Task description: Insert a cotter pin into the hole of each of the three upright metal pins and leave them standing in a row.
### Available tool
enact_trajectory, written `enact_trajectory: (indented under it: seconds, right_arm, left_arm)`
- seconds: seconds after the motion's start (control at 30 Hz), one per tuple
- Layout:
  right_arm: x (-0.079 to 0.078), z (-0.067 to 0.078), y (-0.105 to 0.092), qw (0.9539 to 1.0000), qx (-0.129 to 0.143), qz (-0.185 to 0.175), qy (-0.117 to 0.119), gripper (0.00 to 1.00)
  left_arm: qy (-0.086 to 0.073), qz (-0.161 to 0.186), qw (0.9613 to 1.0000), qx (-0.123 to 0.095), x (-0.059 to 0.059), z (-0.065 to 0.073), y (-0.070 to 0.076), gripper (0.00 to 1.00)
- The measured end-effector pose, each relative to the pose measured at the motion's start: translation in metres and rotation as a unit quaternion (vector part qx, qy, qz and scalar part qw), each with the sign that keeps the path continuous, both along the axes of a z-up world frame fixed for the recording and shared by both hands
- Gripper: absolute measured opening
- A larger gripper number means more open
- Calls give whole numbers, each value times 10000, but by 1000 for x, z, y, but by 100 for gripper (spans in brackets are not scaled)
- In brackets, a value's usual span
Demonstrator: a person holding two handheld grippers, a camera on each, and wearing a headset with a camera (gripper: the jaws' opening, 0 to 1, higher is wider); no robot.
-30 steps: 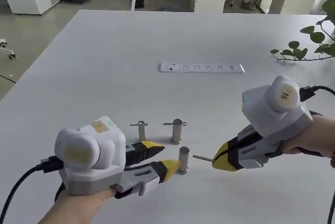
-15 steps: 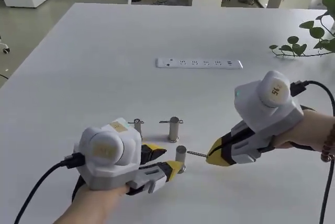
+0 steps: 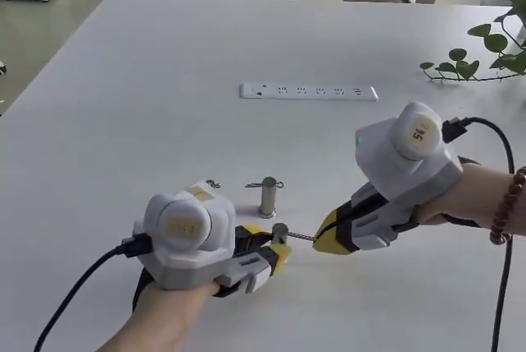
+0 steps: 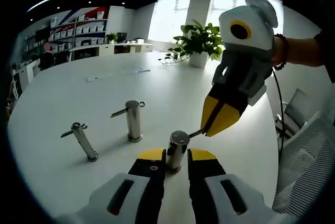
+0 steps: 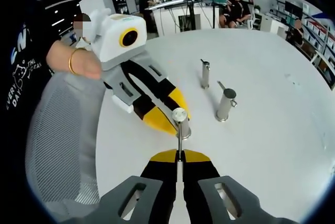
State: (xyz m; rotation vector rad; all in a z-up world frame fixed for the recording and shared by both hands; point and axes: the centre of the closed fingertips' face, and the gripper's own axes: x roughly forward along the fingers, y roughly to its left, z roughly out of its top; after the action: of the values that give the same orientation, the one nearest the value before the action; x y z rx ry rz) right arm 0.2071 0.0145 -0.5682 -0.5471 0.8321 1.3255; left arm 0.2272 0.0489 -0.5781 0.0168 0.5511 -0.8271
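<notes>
Cotter pin: thin bright wire, straight, long axis level with the table. Its tip points at the near metal pin, just under the flat cap. Cannot tell whether the tip has entered the hole. The far end is hidden inside the right gripper, whose jaws are pinched together on the wire.

Near metal pin: smooth steel cylinder, upright on the matte white tabletop. Left gripper clamps its lower shaft between yellow-tipped jaws, which hide the base.

Just behind the near metal pin, second pin stands upright with a cotter crosswise through it. Farther left of the near metal pin, third pin, cotter through it too; in the head view the left gripper's body mostly covers it.

Well beyond the near metal pin, white power strip; leafy plant is cut off at the frame edge.
</notes>
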Motion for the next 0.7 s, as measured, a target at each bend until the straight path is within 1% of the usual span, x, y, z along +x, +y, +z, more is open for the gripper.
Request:
enact_trajectory:
  seconds: [0.23, 0.7]
  right_arm:
    - [1, -1, 7, 10000, -8, 83, -32, 0]
    - [5, -3, 25, 9996, 9, 220, -154, 0]
  left_arm:
    - [-1, -2, 10000, 51, 0, -3, 0, 13]
    - [52, 167, 9998, 24, 0, -10, 2, 12]
